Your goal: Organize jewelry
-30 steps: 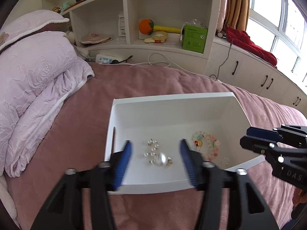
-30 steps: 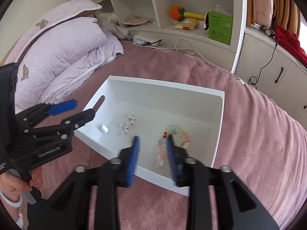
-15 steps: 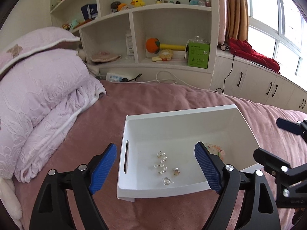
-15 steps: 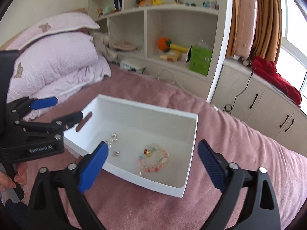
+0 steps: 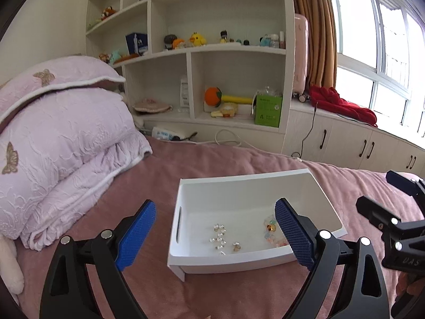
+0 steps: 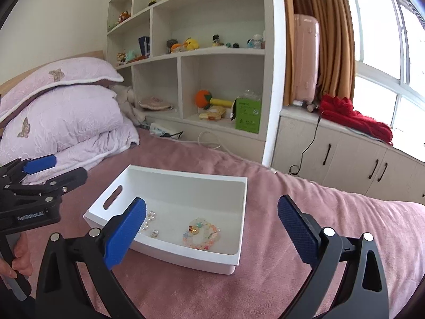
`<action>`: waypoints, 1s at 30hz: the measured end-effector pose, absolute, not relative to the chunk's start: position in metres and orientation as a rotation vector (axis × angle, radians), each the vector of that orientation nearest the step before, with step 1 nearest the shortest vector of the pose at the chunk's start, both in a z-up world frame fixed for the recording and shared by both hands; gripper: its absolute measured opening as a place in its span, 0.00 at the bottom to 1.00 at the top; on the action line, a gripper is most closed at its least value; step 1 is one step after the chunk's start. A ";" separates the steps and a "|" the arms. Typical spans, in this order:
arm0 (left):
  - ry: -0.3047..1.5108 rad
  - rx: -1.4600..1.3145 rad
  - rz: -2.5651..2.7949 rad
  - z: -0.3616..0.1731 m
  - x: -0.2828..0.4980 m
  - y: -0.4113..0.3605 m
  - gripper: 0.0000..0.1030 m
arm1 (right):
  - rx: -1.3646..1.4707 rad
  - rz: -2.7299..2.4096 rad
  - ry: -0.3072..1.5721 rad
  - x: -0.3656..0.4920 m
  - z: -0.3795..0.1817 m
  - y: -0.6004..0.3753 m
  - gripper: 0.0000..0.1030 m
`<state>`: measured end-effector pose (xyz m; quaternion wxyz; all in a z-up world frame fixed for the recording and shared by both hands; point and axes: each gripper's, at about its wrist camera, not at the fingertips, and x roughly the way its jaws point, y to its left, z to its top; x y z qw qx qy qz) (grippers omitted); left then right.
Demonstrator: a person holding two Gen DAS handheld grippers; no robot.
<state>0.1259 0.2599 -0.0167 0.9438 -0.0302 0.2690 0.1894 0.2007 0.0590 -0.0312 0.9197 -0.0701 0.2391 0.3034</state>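
A white box (image 5: 247, 180) (image 6: 243, 212) sits on the pink bed. Inside lie a pearl bracelet (image 5: 219, 235) (image 6: 148, 219), a small gold earring (image 5: 236, 246) (image 6: 154, 233) and a colourful bead bracelet (image 5: 271, 230) (image 6: 202, 234). My left gripper (image 5: 215, 235) is wide open and empty, held back above the box's near side. My right gripper (image 6: 212, 228) is wide open and empty, also back from the box. Each gripper shows in the other's view, the left (image 6: 39, 175) and the right (image 5: 393, 202).
Folded lilac quilt and pillow (image 5: 61, 138) lie at the left of the bed. White shelves (image 5: 212, 53) with toys and a green box (image 5: 268, 111) stand behind. Cabinets with red cloth (image 5: 342, 106) run under the window at right. A cable (image 5: 228, 139) lies at the bed's far edge.
Both grippers opened wide and pulled up and back from the box. The jewelry they were over now lies loose in the box.
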 end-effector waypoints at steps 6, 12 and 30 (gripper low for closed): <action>0.482 -0.065 0.405 -0.020 0.108 0.254 0.91 | -0.159 0.596 0.457 0.182 -0.038 0.058 0.95; 0.489 -0.068 0.436 -0.031 0.109 0.248 0.91 | -0.150 0.563 0.468 0.176 -0.049 0.055 0.95; 0.426 -0.049 0.408 -0.029 0.102 0.229 0.91 | -0.133 0.537 0.480 0.176 -0.055 0.043 0.95</action>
